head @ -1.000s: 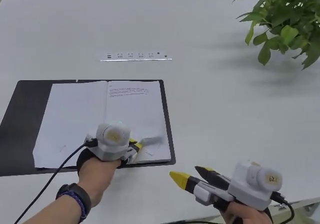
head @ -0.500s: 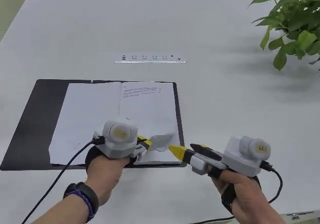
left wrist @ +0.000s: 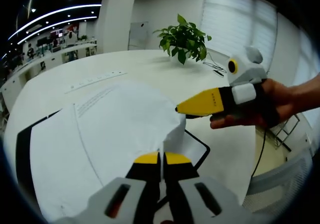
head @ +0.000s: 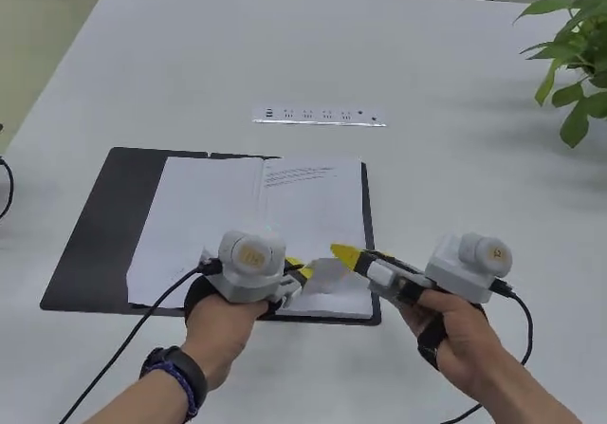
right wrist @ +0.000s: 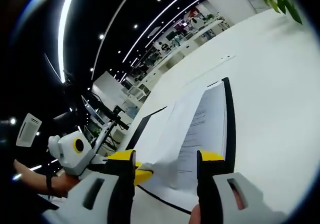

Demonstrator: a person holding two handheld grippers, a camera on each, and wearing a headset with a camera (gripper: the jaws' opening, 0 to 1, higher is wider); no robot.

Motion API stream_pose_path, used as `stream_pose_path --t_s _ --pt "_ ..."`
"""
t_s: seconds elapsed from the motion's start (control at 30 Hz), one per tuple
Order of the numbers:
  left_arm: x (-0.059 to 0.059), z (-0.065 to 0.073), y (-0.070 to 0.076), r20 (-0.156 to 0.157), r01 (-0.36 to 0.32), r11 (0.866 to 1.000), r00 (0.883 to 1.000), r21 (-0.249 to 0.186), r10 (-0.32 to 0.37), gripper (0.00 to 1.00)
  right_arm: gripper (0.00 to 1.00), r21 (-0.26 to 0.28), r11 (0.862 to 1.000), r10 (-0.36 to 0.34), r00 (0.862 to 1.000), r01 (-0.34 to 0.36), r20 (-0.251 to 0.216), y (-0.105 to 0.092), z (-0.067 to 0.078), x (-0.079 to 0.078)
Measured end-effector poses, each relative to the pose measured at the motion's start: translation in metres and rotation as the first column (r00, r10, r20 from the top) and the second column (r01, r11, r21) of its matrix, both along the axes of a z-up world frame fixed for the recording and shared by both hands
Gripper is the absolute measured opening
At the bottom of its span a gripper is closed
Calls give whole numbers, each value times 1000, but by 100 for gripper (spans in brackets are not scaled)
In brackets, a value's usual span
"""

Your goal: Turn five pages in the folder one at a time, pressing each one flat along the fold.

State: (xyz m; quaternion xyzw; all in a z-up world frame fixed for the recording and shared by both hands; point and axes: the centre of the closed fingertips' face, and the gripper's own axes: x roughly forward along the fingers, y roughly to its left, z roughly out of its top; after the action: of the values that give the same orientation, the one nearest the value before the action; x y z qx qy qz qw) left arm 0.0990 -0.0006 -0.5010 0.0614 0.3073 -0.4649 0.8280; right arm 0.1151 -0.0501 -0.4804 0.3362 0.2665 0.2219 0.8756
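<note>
White table (head: 455, 82), folder (head: 90, 244) open flat near its front edge. The left hand-held gripper (left wrist: 161, 159) is clamped on the lifted lower-right corner of the right page (head: 318, 211), and the right hand-held gripper (right wrist: 166, 159) has its jaws apart just beside that corner. Risks: a hard pull on that small pinch could crease or tear the corner, and the pinch may hold two sheets, throwing off the count.

I cannot read the printed lines (head: 300, 172) on the folder's (head: 95, 244) right page (head: 318, 211); they are too small. My left gripper (head: 292, 274) hides the folder's near edge. Beyond the folder, the plant (head: 574, 54) is cut off by the frame.
</note>
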Motion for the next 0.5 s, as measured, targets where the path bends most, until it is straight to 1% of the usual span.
stream_pose_path --t_s 0.13,0.23,0.3,0.37,0.5 --pt "0 0 0 2 13 1000 1000 3 -13 3 34 9 1000 5 1000 -5 4 3 3 3" --pt "-2 4 1 5 22 1000 1000 -1 -22 6 26 2 1000 9 1000 -9 11 3 3 3" --pt "-4 5 2 3 28 1000 1000 -2 -28 7 19 14 1000 0 1000 0 13 1 4 2" --pt "-8 8 4 8 34 999 999 -2 -34 10 12 22 1000 -12 1000 11 10 -1 3 1" --pt "-13 9 11 8 45 999 999 10 -45 14 8 40 998 -38 999 38 -1 -3 4 0"
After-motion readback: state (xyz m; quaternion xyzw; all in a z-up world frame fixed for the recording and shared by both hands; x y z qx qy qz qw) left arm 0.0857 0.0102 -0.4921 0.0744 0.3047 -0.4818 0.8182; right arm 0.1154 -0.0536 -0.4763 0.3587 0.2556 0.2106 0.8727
